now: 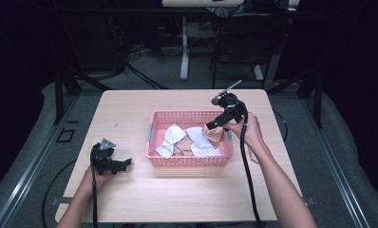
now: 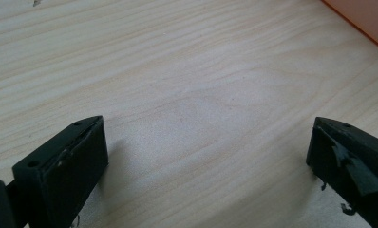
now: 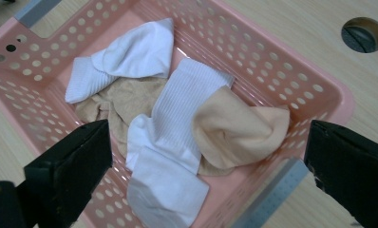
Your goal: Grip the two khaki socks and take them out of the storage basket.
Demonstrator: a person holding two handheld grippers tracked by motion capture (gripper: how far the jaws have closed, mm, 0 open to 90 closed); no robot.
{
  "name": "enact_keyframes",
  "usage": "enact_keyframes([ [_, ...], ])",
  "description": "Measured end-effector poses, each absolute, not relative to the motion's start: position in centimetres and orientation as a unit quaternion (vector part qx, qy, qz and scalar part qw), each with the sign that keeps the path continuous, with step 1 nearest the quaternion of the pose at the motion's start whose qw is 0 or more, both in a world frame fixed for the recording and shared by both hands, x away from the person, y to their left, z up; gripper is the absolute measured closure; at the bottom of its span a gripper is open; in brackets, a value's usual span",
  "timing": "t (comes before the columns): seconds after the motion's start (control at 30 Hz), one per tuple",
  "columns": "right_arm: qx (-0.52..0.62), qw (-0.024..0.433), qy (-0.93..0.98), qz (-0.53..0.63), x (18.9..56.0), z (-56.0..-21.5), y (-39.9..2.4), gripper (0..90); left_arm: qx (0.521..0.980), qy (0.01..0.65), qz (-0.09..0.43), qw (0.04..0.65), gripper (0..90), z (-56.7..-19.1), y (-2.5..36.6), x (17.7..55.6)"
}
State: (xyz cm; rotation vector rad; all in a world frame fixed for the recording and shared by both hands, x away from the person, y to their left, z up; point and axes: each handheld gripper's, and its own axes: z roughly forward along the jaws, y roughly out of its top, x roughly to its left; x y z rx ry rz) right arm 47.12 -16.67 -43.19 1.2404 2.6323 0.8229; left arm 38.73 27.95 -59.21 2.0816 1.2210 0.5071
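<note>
A pink perforated plastic basket sits near the middle of the pale wood-grain worktop, and everything else is placed from it. Inside the basket lie several socks in a loose heap: a white ribbed sock toward the basket's far-left corner as the right gripper view shows it, a second white ribbed sock running across the middle, a beige sock bunched against the basket wall nearest the right gripper, and another tan sock partly buried beneath the white ones.

The right gripper, a black two-jaw tool held in the person's right hand, hovers over the basket's right end, angled down toward the socks. Its jaws are spread wide, with nothing between them; the beige sock lies below the gap, untouched.

The left gripper, black with a grey three-cornered plate on top, is held low over the worktop well to the left of the basket, near the front edge. Its jaws are also spread apart and empty, with bare wood below them. In the left gripper view a corner of the basket shows at the upper right.

A round cable hole is cut in the worktop just beyond the basket's far side.
</note>
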Motion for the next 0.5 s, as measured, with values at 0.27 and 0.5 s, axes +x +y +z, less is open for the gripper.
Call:
enact_keyframes([
  [0.27, 0.403, 0.044, 0.879, 0.252, 48.9, -45.2, -14.7, 7.0, 0.796, 0.467, 0.194, 0.333, 0.0, -59.2, 27.9, 38.7],
  [0.5, 0.414, 0.044, 0.879, 0.231, 49.9, -46.5, -13.9, 19.8, 0.796, 0.467, 0.194, 0.333, 0.0, -59.2, 27.9, 38.7],
])
